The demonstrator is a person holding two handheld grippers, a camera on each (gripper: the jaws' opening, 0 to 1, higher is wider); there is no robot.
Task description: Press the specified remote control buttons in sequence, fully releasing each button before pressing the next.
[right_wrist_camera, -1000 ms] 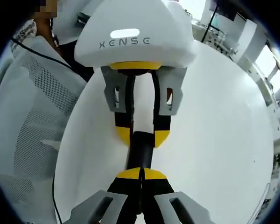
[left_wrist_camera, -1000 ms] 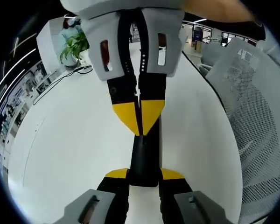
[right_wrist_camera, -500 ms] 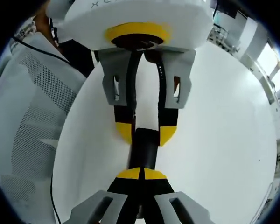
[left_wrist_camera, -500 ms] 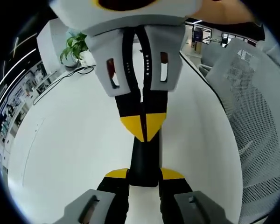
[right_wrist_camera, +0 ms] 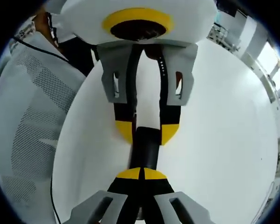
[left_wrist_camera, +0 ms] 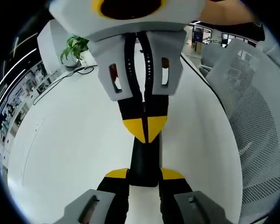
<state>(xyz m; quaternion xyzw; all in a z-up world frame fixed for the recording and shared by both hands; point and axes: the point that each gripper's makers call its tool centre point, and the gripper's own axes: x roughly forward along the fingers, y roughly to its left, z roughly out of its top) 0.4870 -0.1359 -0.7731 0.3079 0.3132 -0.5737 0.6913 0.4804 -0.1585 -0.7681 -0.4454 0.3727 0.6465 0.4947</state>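
Left tool pinches the black remote by its near end; right tool, tips pressed together, bears on it. Which buttons are done, I cannot tell.

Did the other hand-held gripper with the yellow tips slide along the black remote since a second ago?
Yes. In the left gripper view the right hand-held gripper, jaws shut, has come further along the slim black remote control, against the potted green plant.

right hand-held gripper closer along remote
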